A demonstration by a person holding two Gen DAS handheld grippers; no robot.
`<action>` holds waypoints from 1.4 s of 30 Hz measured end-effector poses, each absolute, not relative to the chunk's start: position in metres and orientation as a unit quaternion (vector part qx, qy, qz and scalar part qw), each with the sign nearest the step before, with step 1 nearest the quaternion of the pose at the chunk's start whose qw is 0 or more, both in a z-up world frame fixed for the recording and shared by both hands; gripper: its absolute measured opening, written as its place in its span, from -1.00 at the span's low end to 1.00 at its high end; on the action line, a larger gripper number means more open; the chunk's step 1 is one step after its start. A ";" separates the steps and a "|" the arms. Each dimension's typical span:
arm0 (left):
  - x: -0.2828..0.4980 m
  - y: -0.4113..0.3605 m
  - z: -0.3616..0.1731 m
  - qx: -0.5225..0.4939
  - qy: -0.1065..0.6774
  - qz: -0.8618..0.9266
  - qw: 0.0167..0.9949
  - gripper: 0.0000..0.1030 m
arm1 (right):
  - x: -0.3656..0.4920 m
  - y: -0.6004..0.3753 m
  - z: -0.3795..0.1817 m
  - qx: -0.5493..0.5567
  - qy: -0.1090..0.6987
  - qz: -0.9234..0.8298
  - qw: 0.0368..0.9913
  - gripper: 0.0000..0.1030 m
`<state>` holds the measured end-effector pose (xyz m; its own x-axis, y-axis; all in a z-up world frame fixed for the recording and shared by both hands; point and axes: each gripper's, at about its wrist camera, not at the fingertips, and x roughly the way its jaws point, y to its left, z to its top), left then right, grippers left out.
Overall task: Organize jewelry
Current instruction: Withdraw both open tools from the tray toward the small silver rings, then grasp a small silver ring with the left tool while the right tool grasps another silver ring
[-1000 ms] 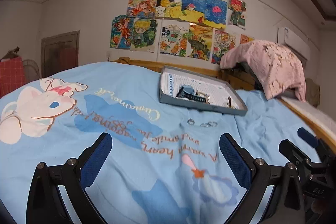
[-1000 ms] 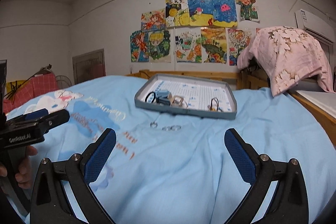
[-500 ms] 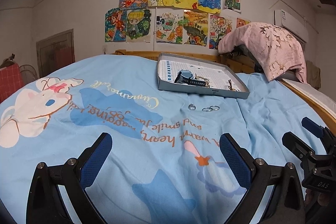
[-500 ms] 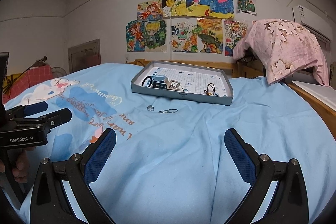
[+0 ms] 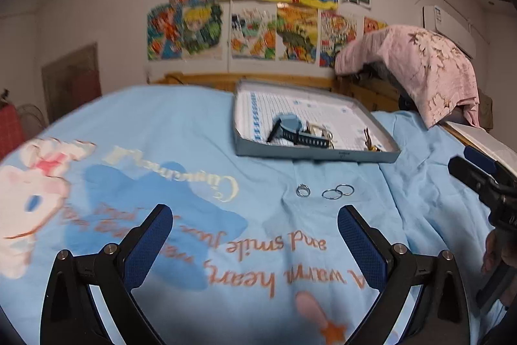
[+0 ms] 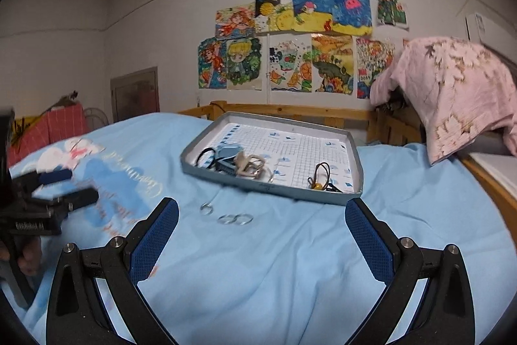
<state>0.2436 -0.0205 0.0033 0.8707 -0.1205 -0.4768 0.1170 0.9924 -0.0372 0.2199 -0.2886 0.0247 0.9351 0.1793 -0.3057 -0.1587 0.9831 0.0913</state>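
Blue pads stand wide apart on both tongs, and nothing is between them: the left gripper (image 5: 255,240) and the right gripper (image 6: 261,235) hover empty at the bottom of each frame. Just above them, at frame centre, three silver rings (image 6: 226,215) lie on the light blue bedsheet (image 6: 290,264). Higher, the grey tray (image 6: 352,196) already holds a watch (image 5: 292,134) and hair ties (image 6: 321,175). I judge the rings are what is left.
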 end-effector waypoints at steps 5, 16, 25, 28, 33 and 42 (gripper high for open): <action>0.285 -0.033 -0.013 -0.003 0.282 -0.094 0.955 1.00 | 0.263 -0.300 -0.001 0.100 0.174 0.127 0.971 0.95; 0.336 -0.074 -0.039 0.071 0.316 -0.193 0.926 0.17 | 0.319 -0.283 -0.045 0.097 0.247 0.171 0.949 0.03; 0.364 -0.077 -0.056 0.059 0.346 -0.221 0.910 -0.26 | 0.342 -0.268 -0.063 0.080 0.281 0.191 0.937 -0.21; 0.375 -0.075 -0.060 0.048 0.354 -0.220 0.908 -0.31 | 0.351 -0.263 -0.068 0.074 0.297 0.193 0.932 -0.37; 0.388 -0.080 -0.073 0.046 0.377 -0.229 0.896 -0.31 | 0.363 -0.257 -0.075 0.077 0.322 0.202 0.922 -0.38; 0.390 -0.075 -0.085 0.031 0.371 -0.232 0.899 -0.45 | 0.368 -0.249 -0.085 0.073 0.343 0.201 0.915 -0.37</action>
<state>0.3900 -0.0751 -0.0852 0.6166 -0.3936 -0.6818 0.4394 0.8907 -0.1169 0.3679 -0.2489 -0.0846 0.6845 0.4178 -0.5974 -0.3178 0.9085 0.2713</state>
